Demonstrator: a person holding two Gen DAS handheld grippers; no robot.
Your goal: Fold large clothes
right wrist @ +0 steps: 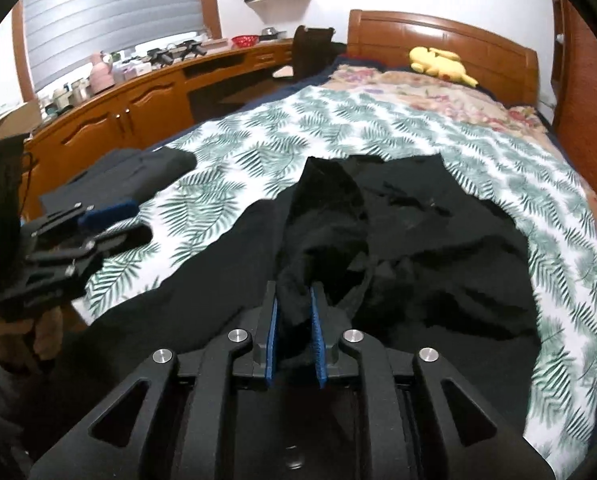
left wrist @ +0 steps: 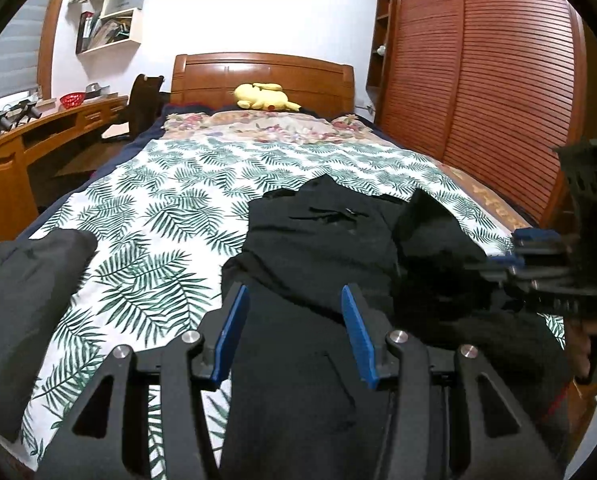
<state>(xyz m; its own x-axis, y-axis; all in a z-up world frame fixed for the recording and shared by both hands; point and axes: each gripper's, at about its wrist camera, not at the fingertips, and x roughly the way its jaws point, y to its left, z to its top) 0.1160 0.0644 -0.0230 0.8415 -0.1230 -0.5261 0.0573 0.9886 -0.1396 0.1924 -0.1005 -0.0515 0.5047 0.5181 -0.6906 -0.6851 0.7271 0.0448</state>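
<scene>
A large black garment [left wrist: 322, 240] lies crumpled on the leaf-print bedspread [left wrist: 158, 200]; it also shows in the right wrist view [right wrist: 418, 240]. My left gripper [left wrist: 294, 304] is open and empty, just above the garment's near left part. My right gripper [right wrist: 293, 304] is shut on a raised fold of the black garment and lifts it off the bed. The right gripper also shows at the right edge of the left wrist view [left wrist: 506, 258], and the left gripper at the left of the right wrist view [right wrist: 134, 222].
A folded dark grey garment [left wrist: 22, 292] lies at the bed's near left corner [right wrist: 126, 172]. A yellow plush toy [left wrist: 264, 97] sits by the wooden headboard [left wrist: 258, 68]. A wooden desk [left wrist: 14, 148] runs along the left, a slatted wardrobe [left wrist: 478, 80] along the right.
</scene>
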